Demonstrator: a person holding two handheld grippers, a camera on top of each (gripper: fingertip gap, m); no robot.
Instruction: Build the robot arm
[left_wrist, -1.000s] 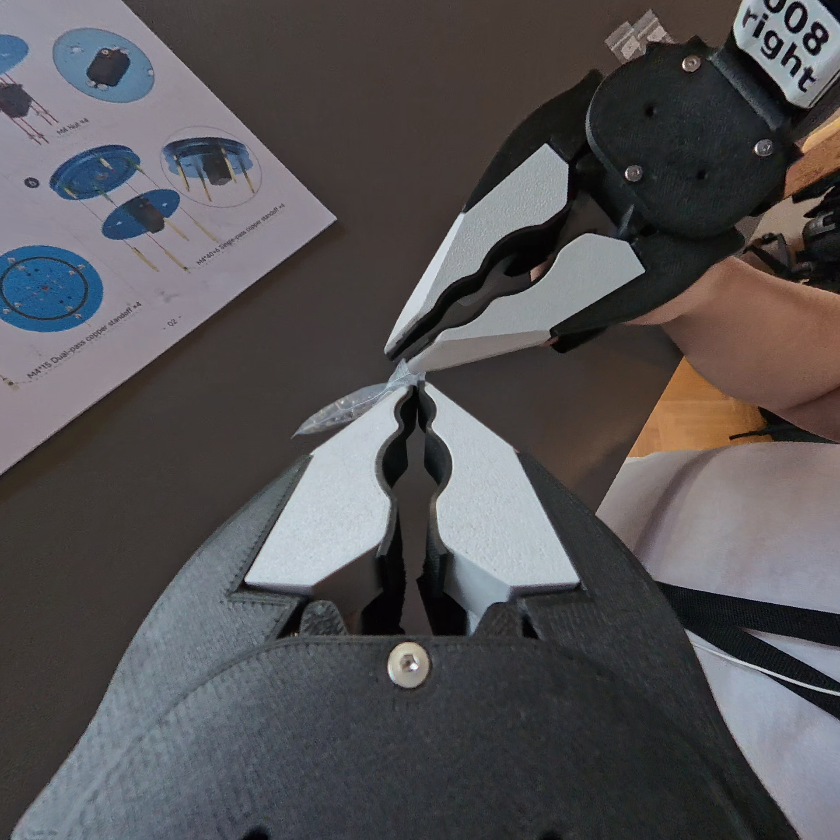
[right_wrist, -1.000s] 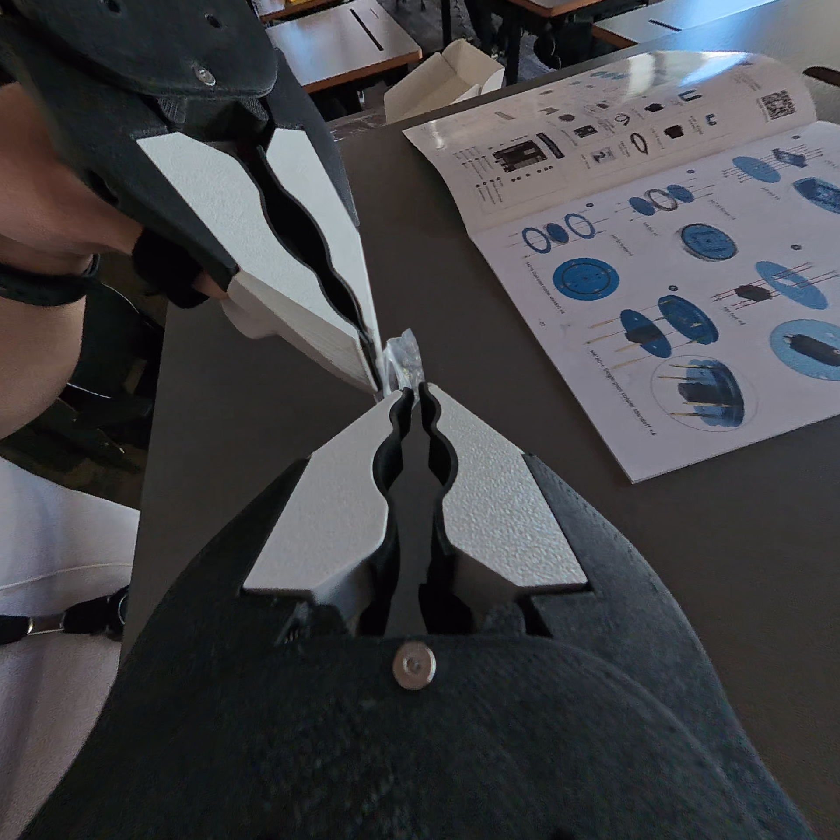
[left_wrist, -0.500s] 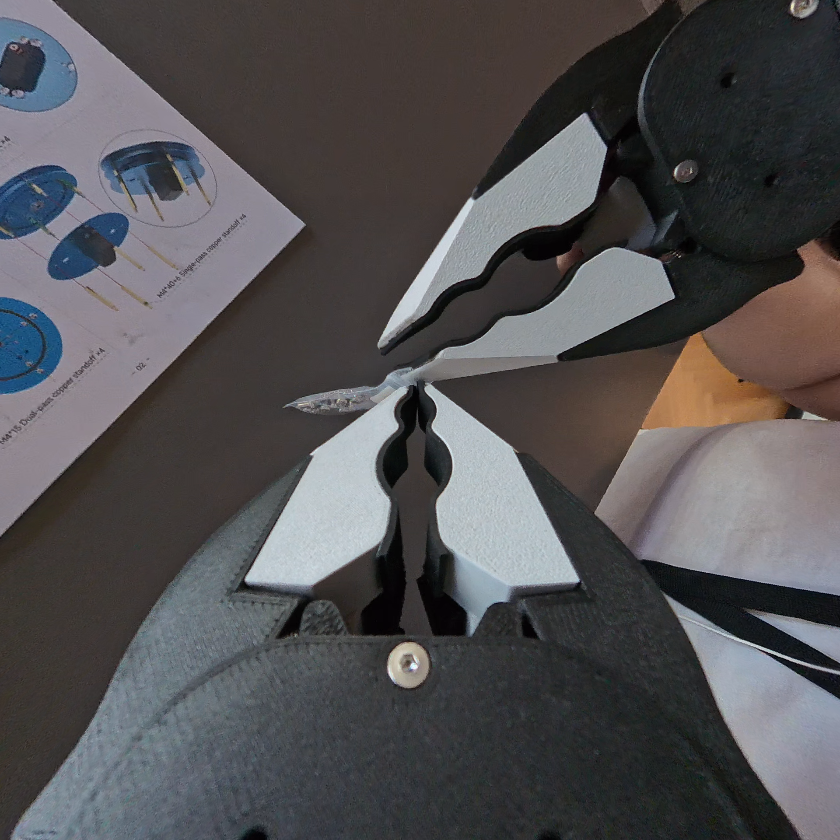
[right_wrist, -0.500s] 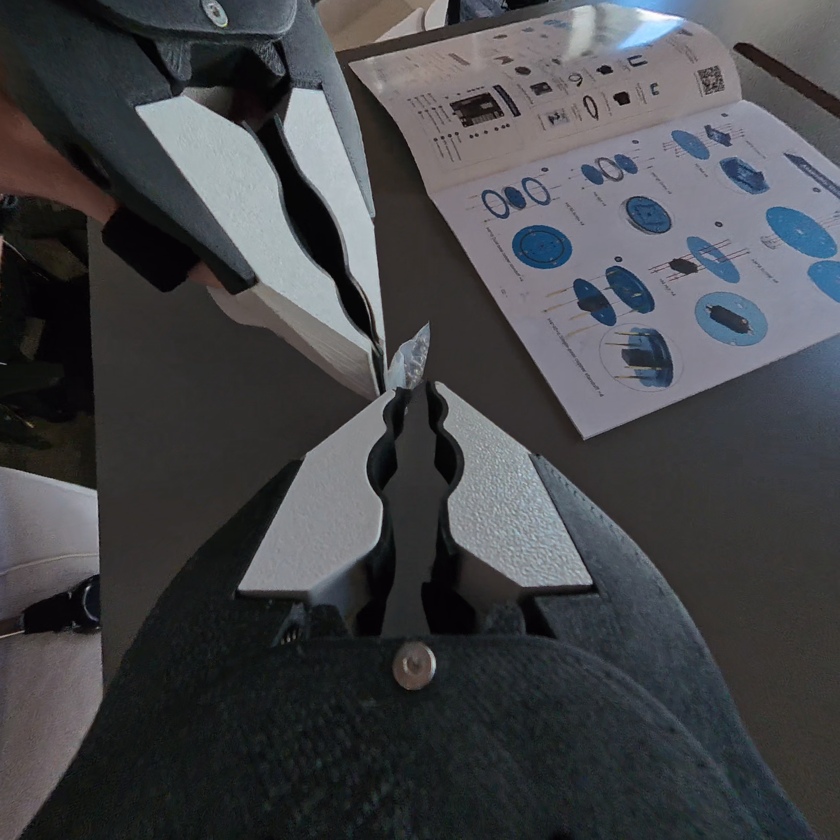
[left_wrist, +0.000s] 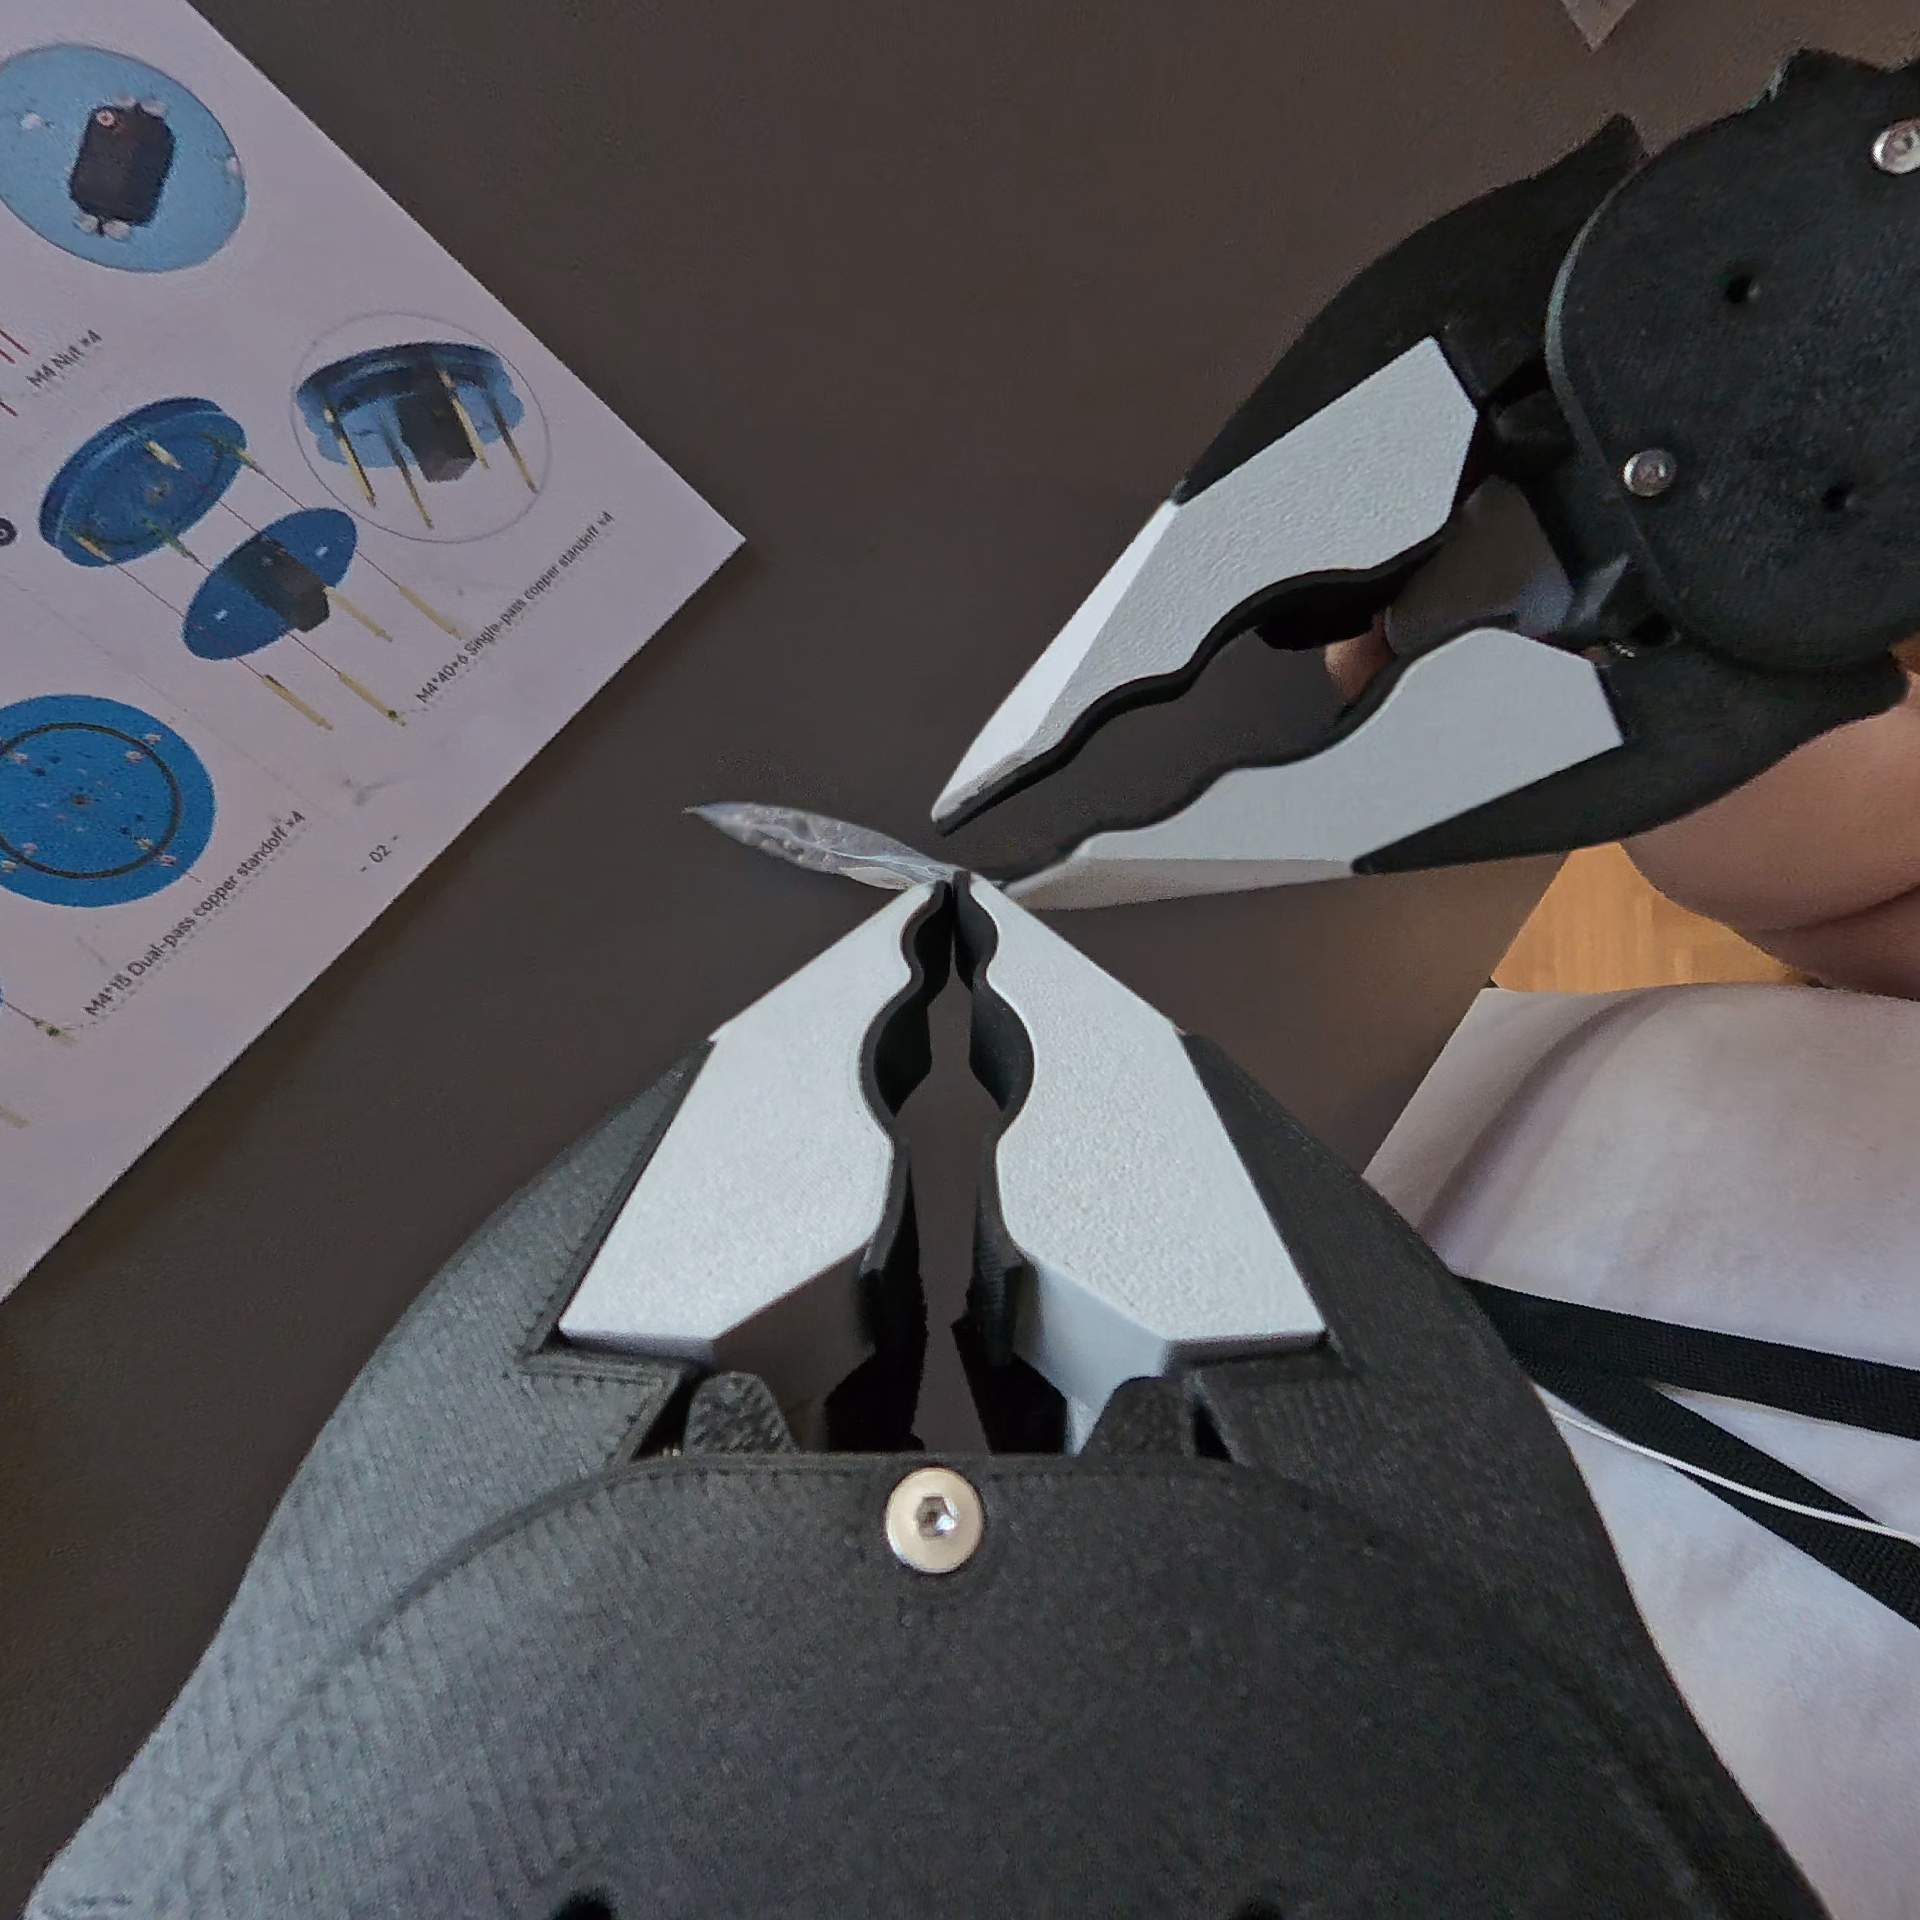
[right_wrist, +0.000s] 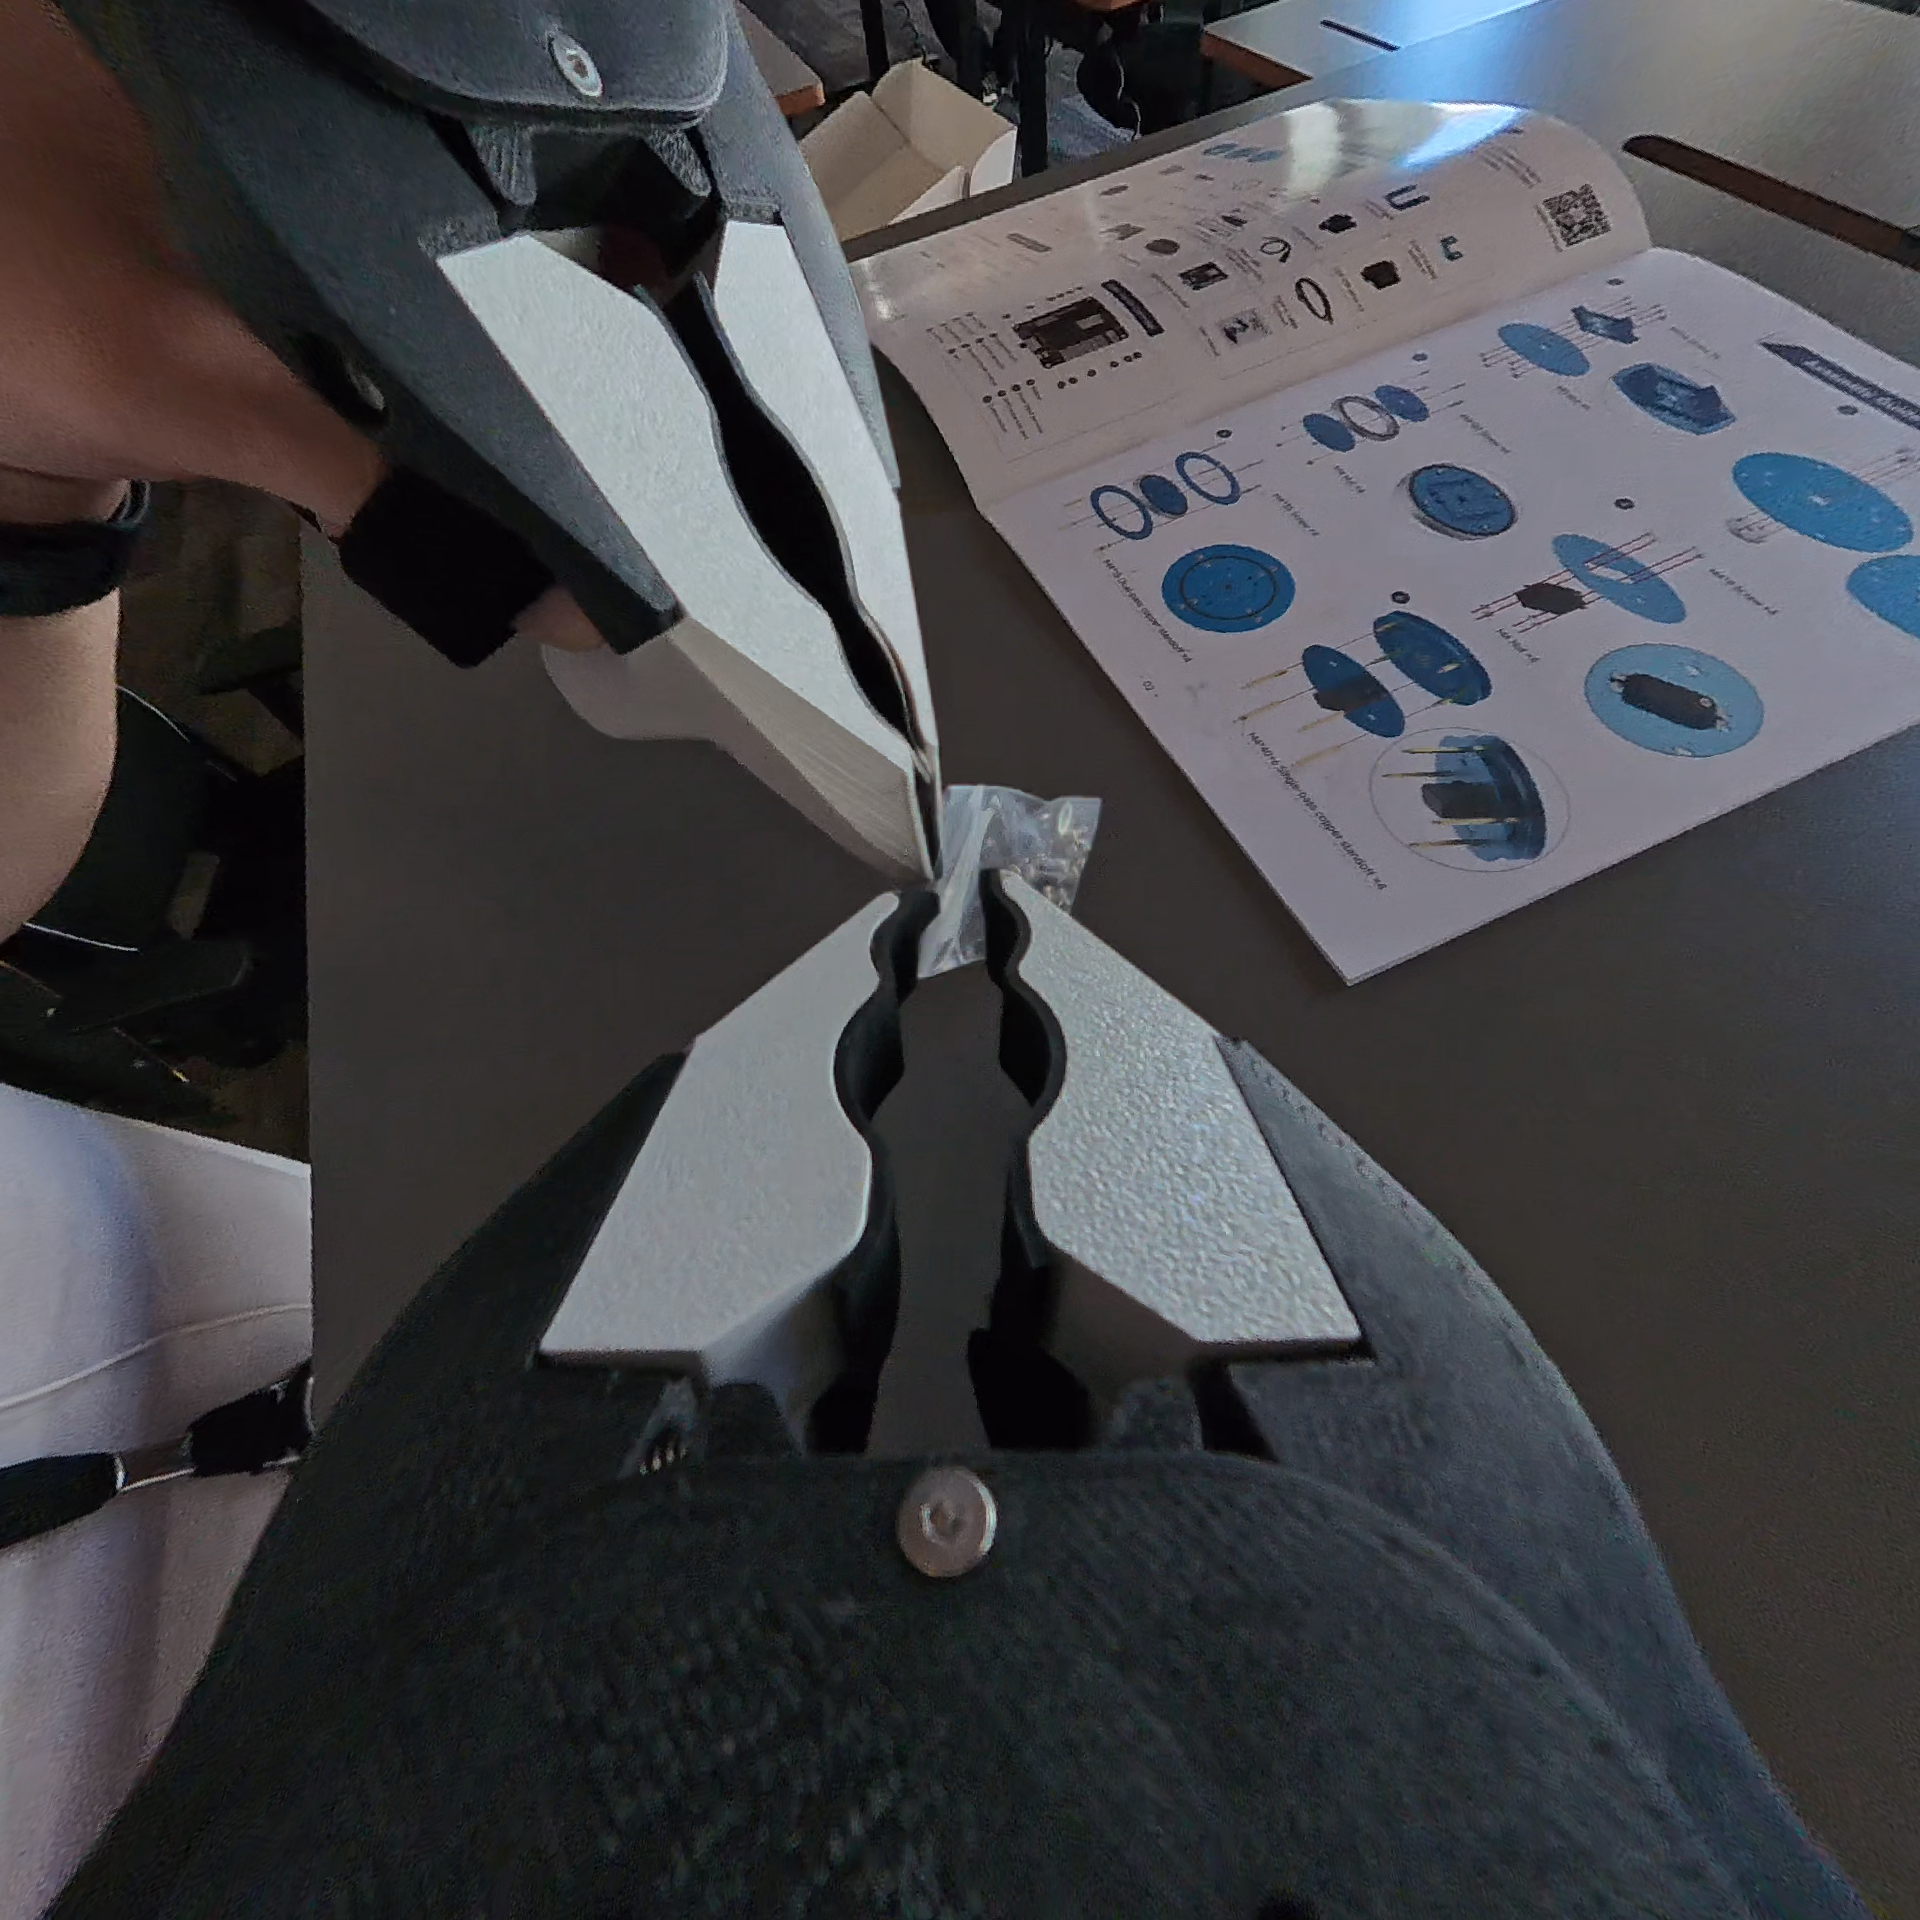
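Observation:
A small clear plastic bag (left_wrist: 821, 836) with tiny metal parts in it is held above the dark table. My left gripper (left_wrist: 951, 883) is shut on one edge of the bag. It comes in from the upper left of the right wrist view (right_wrist: 928, 842). My right gripper (right_wrist: 951, 899) has its jaws slightly apart, and a corner of the bag (right_wrist: 1039, 831) lies in the gap between them. In the left wrist view the right gripper (left_wrist: 977, 854) comes in from the upper right, tips apart, right next to the left gripper's tips.
An open instruction booklet (right_wrist: 1455, 520) with blue diagrams lies on the dark table (right_wrist: 1351, 1143); it shows at the left in the left wrist view (left_wrist: 260, 520). The person's white clothing (left_wrist: 1662, 1247) is beyond the table's near edge. An open cardboard box (right_wrist: 914, 135) stands beyond the far edge. The tips of both grippers are at nearly the same place.
My right gripper, shut on the bag a second ago, has parted its jaws. The left gripper stays shut on the bag, which has swung and now shows its flat side.

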